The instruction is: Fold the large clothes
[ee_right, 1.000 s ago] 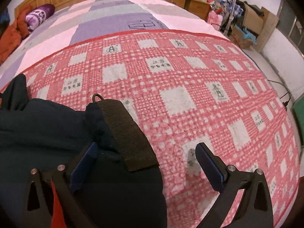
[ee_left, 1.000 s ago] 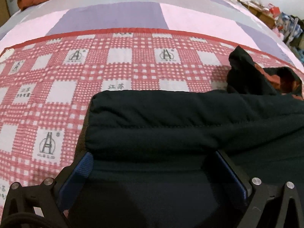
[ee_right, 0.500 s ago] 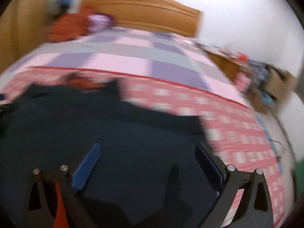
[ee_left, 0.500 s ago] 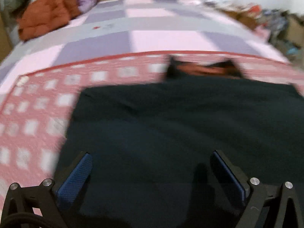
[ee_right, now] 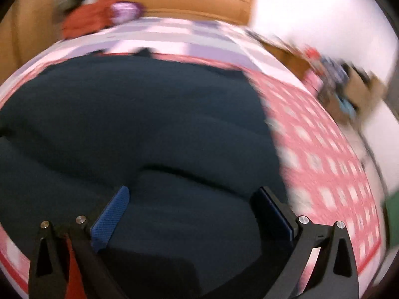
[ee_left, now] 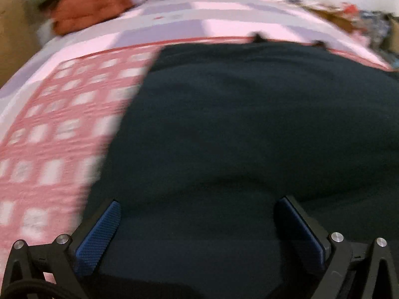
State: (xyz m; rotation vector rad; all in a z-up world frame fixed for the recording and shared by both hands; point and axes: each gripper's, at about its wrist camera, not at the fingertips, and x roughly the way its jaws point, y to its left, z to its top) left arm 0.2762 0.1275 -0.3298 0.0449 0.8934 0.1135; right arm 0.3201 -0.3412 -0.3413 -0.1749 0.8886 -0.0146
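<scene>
A large dark padded garment (ee_left: 249, 112) lies spread across the red-and-white checked blanket (ee_left: 49, 137) on the bed. It fills most of both views, and two small dark points of it stick up at its far edge. My left gripper (ee_left: 198, 203) is open above the garment's near part, blue pads wide apart, with dark cloth beneath and between them. In the right wrist view the same garment (ee_right: 137, 112) shows a soft crease just ahead of my right gripper (ee_right: 192, 189), which is also open over it. Both views are blurred by motion.
An orange-red heap of clothing (ee_left: 89, 7) and a purple pillow (ee_right: 124, 12) lie by the wooden headboard (ee_right: 187, 2). Cluttered furniture and boxes (ee_right: 349, 82) stand off the bed's right side. Checked blanket (ee_right: 324, 149) shows to the garment's right.
Both grippers have drawn back and tilted up from the folded edge and cuff strap they were close to. The garment now lies flatter and its far edge is in view.
</scene>
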